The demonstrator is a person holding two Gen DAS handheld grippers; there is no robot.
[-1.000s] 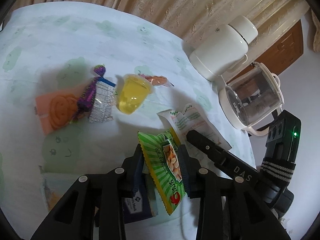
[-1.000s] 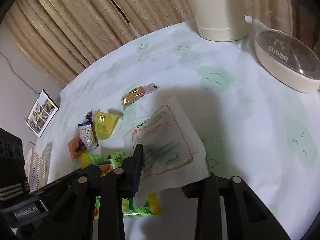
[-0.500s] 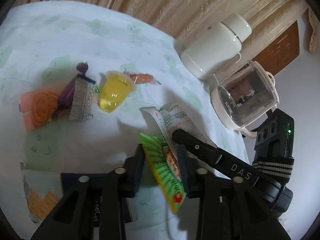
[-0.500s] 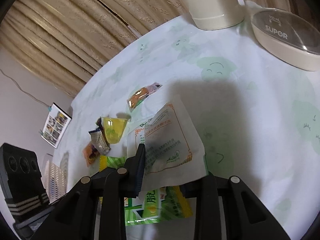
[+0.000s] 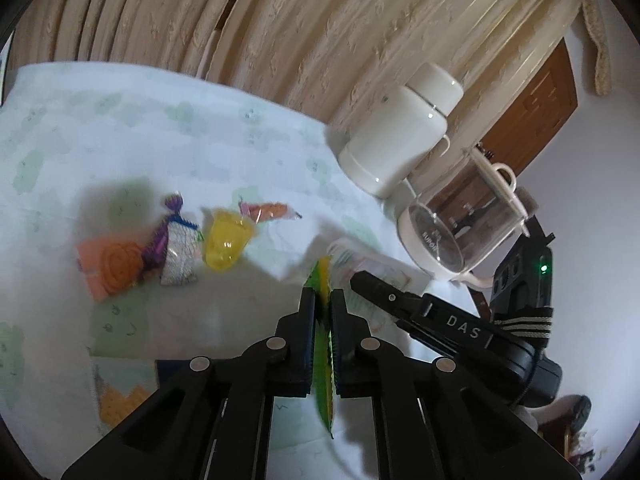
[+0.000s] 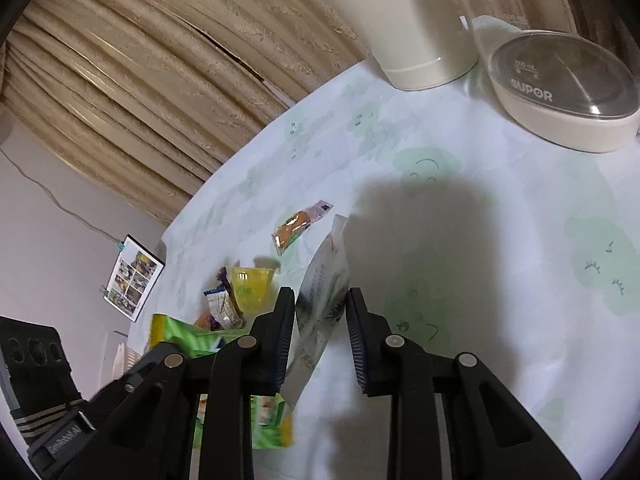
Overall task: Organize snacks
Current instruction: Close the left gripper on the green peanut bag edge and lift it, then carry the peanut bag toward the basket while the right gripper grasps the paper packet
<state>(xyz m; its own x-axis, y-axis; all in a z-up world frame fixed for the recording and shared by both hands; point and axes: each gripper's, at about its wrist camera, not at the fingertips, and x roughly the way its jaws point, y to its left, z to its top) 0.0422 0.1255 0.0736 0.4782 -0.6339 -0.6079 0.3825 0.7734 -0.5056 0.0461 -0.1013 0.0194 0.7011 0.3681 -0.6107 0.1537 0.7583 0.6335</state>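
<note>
The left gripper [image 5: 321, 300] is clenched on a green and yellow foil snack packet [image 5: 323, 344], which is seen edge-on between the 2 black fingers and is lifted above the table. In the right wrist view the same packet [image 6: 188, 338] is seen as a blurred green shape to the left, held by the left gripper's dark fingers.

The right gripper [image 6: 320, 312] stands with its jaws apart around a white paper sachet with green printing [image 6: 324, 292]; the sachet is tilted on edge and lies against the left finger, while a gap is left to the right finger, so a firm grip cannot be confirmed. In the left wrist view the sachet [image 5: 360, 258] is seen just beyond the right gripper's tip.

Farther out, a cluster of snacks lies on the white tablecloth with pale green smiley clouds [image 5: 132, 128]: a yellow jelly cup on its side [image 5: 226, 240], a silver and blue wrapped packet [image 5: 179, 252], a purple twisted-wrapper candy [image 5: 162, 236] across it, and an orange packet with a swirl [image 5: 110, 268] beneath. A small clear packet with an orange filling [image 5: 268, 210] lies just behind the jelly cup.

At the table's far edge a cream thermos jug [image 5: 400, 136] and a clear glass SUPOR chopper bowl with a cream base [image 5: 460, 232] are set side by side, before beige pleated curtains [image 5: 280, 20].
</note>
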